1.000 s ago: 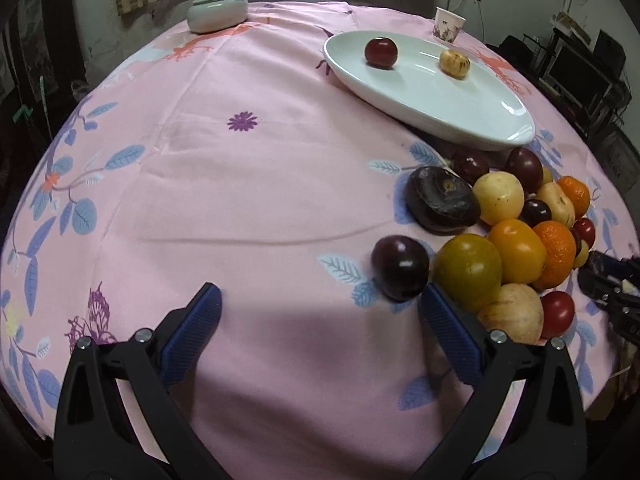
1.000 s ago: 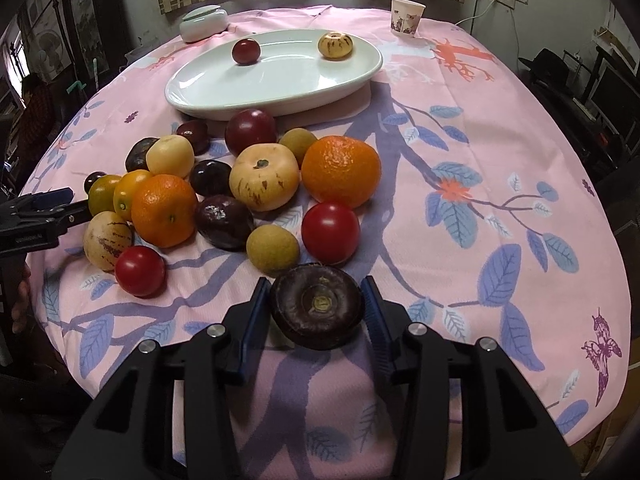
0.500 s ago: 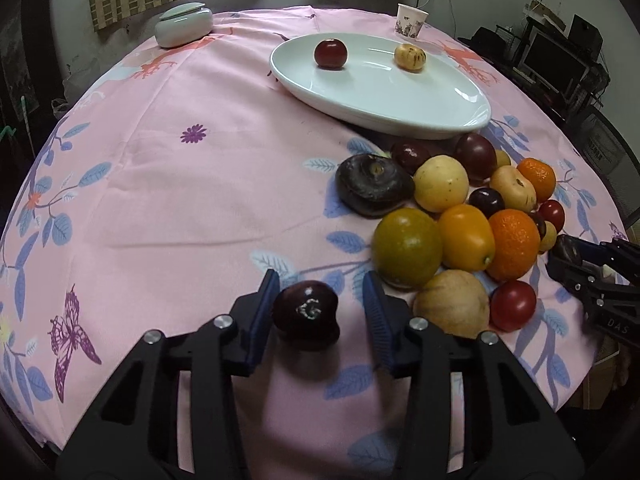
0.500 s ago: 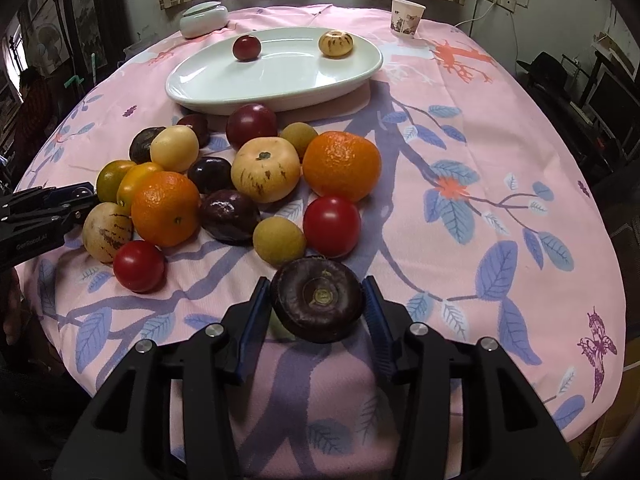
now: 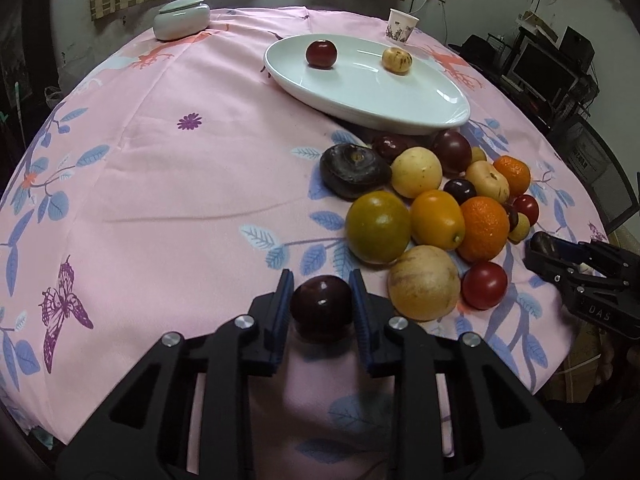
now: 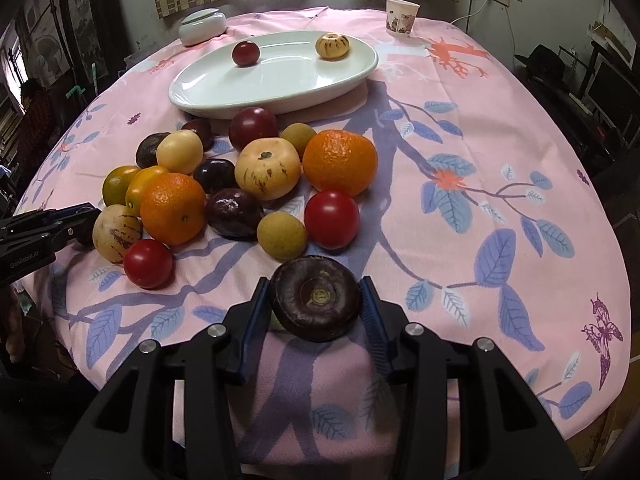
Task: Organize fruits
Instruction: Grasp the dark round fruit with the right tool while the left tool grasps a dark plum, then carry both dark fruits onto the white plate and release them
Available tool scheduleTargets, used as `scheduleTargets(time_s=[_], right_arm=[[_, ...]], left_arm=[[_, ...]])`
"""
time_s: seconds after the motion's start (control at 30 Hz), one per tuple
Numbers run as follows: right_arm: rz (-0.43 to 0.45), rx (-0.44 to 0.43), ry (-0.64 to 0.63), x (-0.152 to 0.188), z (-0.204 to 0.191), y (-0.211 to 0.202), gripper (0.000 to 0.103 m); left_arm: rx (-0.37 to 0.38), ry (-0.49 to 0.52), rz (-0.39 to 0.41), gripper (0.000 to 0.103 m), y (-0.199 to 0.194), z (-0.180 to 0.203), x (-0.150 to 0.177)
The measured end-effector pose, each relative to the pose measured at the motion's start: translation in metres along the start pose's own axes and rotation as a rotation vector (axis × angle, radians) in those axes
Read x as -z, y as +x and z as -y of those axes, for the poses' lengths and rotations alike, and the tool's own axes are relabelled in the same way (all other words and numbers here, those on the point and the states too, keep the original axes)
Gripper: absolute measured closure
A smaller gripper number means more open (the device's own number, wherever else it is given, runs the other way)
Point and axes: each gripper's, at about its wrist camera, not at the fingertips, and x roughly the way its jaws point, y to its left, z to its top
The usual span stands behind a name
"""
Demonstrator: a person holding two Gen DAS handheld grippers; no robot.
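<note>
At the bottom centre of each wrist view, a round fruit is pinched by a tool — a dark plum (image 5: 321,307) by the left tool (image 5: 320,312), a flat dark fruit (image 6: 316,298) by the right tool (image 6: 316,308), whose jaws are closing — and either could be squeezed out and rolled off the counter (image 5: 160,160).

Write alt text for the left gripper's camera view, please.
The left gripper is shut on a dark plum above a pink floral tablecloth. To its right lies a pile of mixed fruit, with a white oval plate holding two fruits beyond.
</note>
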Motion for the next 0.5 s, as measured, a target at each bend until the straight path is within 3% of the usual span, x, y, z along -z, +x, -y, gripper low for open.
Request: scheduleTargets(time_s=[0.07,0.23,0.5], right_arm=[[-0.001,0.031,-0.034,0.000,-0.006,0.000,0.056],[0.010,0.022,-0.017,0.002,-0.004,0.000,0.058],[0.082,-0.022,0.026,-0.009,0.002,-0.022,0.058]], left_arm=[[0.006,-0.006,-0.013,0.066,0.001,-0.001,0.003],[-0.020,0.007,-0.004,0.072,-0.002,0.002,0.010],[0.012,-0.006,0.040,0.072,-0.013,0.003,0.004]])
